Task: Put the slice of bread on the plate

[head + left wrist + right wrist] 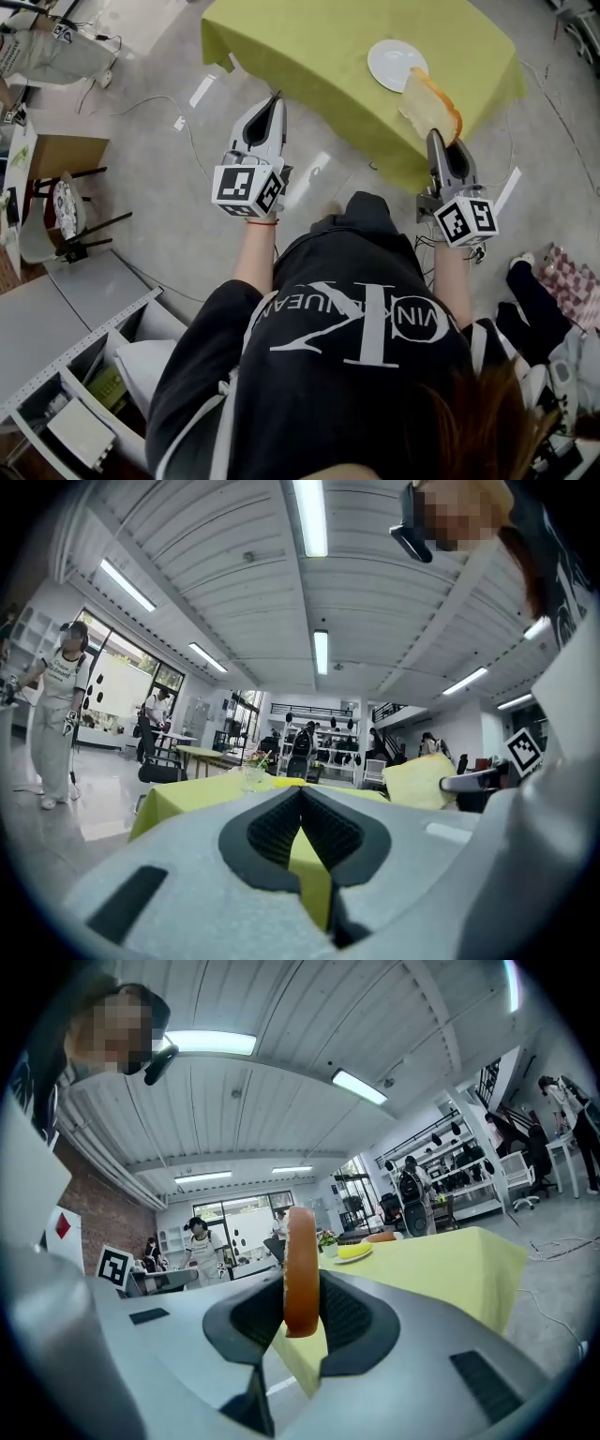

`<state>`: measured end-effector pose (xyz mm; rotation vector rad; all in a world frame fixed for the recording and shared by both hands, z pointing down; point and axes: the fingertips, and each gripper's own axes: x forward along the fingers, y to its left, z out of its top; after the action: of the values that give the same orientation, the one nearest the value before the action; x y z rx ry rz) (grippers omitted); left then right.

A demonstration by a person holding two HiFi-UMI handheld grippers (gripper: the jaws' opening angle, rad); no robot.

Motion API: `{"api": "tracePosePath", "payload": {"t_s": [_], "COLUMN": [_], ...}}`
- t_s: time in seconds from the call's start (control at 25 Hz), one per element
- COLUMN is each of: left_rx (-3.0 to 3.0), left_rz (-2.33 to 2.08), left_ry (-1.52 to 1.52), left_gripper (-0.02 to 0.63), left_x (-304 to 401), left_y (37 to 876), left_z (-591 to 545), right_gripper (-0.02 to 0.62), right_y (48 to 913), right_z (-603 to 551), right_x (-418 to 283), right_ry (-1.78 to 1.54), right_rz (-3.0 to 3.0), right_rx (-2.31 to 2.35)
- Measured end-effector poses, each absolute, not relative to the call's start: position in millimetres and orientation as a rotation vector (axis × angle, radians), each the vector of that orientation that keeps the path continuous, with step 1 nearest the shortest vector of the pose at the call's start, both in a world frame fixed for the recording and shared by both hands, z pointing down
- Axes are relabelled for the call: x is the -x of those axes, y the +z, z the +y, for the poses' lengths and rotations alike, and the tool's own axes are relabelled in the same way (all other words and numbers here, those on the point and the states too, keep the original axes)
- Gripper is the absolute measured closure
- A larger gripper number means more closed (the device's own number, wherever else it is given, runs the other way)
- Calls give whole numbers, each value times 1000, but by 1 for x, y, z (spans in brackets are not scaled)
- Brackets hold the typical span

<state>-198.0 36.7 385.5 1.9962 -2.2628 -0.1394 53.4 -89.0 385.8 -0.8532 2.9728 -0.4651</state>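
Head view, from the left: the left gripper (277,97) hung over the floor, short of the green-covered table (309,47). Its jaws met at the tips with nothing between them, as the left gripper view (301,789) confirmed. Further right, the white plate (394,64) sat bare on the cloth. The slice of bread (429,105) was just beside it, above the table's near right corner, not yet set down. The right gripper (436,136) held it by the lower edge.

Right gripper view showed that slice of bread (301,1269) standing on edge, its brown crust facing the camera, with both pads pressed against its flat faces and the jaws only partly closed around its thickness.

Bread like this is probably light, soft and easily crushed or torn. A shallow pinch near the crust, where it is firmest, looked the sensible hold, and the slice would likely flop if tipped flat.
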Motion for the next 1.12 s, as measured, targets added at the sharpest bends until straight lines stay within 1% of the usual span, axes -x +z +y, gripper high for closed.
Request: {"api": "tracePosePath", "payload": {"t_s": [0.28, 0.48, 0.76, 0.92, 1.12], "left_rx": [-2053, -2067, -2092, -2126, -2126], "left_rz": [-2145, -2136, -2070, -2012, -2022], "left_ry": [-118, -111, -113, -76, -76], "left_gripper": [598, 598, 598, 598, 598], "left_x": [184, 200, 217, 222, 239], "left_y": [408, 408, 418, 426, 422], "left_z": [-1, -34, -98, -127, -154], "right_gripper": [502, 502, 502, 502, 502], "right_y": [396, 407, 416, 429, 445], "right_z": [-107, -132, -179, -196, -212], "right_x": [-57, -46, -12, 4, 18], "right_ry": [-537, -617, -720, -883, -1207], "right_rz": [2950, 2935, 2928, 2885, 2725], "right_rx": [892, 907, 877, 866, 772]}}
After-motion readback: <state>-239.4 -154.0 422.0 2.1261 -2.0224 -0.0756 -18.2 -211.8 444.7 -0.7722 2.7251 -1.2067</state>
